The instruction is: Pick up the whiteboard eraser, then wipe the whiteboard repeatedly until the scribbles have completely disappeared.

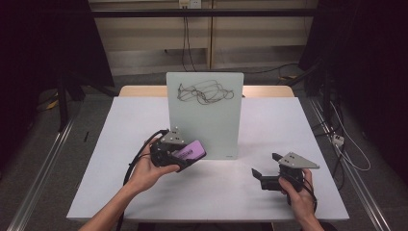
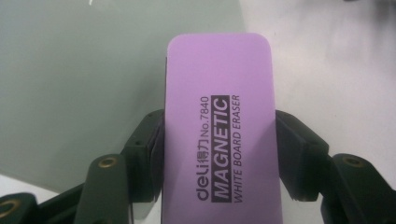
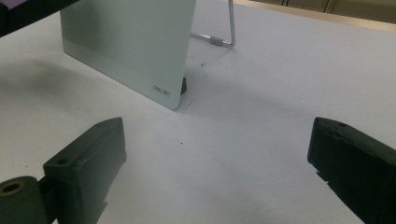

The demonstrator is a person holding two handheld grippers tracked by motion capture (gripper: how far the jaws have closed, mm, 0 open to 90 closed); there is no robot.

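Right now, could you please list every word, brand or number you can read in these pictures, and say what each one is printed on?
"deli" followed by Chinese characters I cannot make out, then "No.7840": on the purple eraser held in the left claw.
"MAGNETIC": on the same eraser, white letters in a black bar.
"WHITE BOARD ERASER": on the same eraser, beside the bar.
"deven" (small, uncertain): at the lower corner of the whiteboard.
The black scribble on the whiteboard forms no words.

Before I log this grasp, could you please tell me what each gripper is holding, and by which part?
The left gripper clamps the purple whiteboard eraser by its two long sides, near the lower end. The right gripper is open and holds nothing.
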